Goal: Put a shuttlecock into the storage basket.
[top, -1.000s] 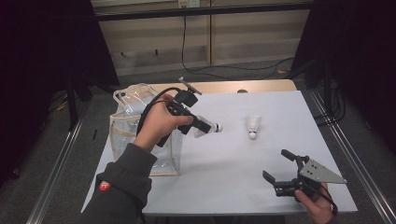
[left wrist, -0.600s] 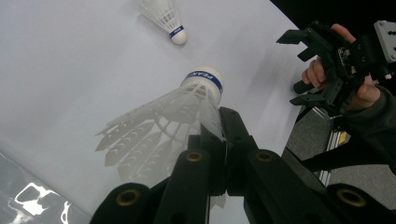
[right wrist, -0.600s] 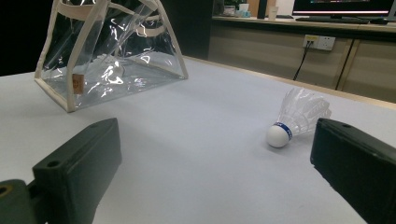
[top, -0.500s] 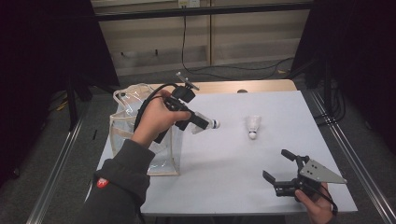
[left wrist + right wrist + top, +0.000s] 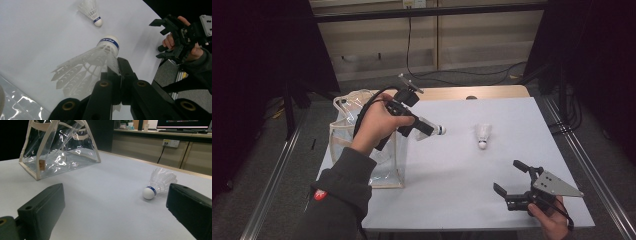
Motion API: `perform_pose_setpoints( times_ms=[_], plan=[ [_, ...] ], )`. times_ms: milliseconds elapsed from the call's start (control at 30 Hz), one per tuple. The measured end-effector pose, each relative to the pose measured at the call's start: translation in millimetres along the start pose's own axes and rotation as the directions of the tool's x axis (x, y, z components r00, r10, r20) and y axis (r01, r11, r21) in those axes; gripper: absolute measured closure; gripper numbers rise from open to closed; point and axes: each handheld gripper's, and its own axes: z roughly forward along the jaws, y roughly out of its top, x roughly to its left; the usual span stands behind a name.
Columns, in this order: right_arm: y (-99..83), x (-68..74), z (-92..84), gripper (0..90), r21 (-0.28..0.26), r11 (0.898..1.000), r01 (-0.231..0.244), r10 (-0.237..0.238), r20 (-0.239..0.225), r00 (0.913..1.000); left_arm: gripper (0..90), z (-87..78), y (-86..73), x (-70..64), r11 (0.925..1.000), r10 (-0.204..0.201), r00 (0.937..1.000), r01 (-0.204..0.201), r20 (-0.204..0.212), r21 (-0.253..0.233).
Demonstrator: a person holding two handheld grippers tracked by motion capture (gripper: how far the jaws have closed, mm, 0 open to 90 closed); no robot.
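I'm clamping my left gripper (image 5: 424,127) on a white feathered shuttlecock (image 5: 430,129), centre-left, beside the clear plastic bag (image 5: 343,137). The second white shuttlecock (image 5: 482,135) is lying mid-worktop; my right gripper (image 5: 511,185), lower right, is hanging released.

The left hand-held gripper (image 5: 424,126) is black, a dark cable looping off its body; brass-ringed screw holes dot its jaws; the person's dark grey sleeve (image 5: 339,195) bears a small red patch; the right hand-held gripper (image 5: 511,186) — also black — carries a grey three-cornered plate.

Left claw (image 5: 424,128) clamped, right claw (image 5: 512,180) agape
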Motion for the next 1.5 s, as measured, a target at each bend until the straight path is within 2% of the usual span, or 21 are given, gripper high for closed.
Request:
perform_pose_setpoints(
  times_ms=[467, 1033, 1500],
  plan=[
    [0.1, 0.4, 0.0, 1.9, -0.001, 1.0, -0.001, 0.001, 0.001, 1.0, 89.7, -6.7, 1.9, 3.1, 0.9999, -0.013, 0.9998, 0.013, -0.014, -0.005],
    [0.0, 0.2, 0.2, 1.9, 0.001, 1.0, -0.001, 0.001, 0.0, 1.0, 89.7, -16.0, 7.6, 4.2, 1.0, -0.007, 0.9996, 0.007, -0.028, -0.002],
    [0.0, 0.1, -0.1, 1.9, -0.001, 1.0, -0.003, 0.003, 0.0, 1.0, 89.7, -21.8, 9.9, 8.0, 0.9996, -0.027, 0.999, 0.027, -0.036, -0.004]
  ],
)
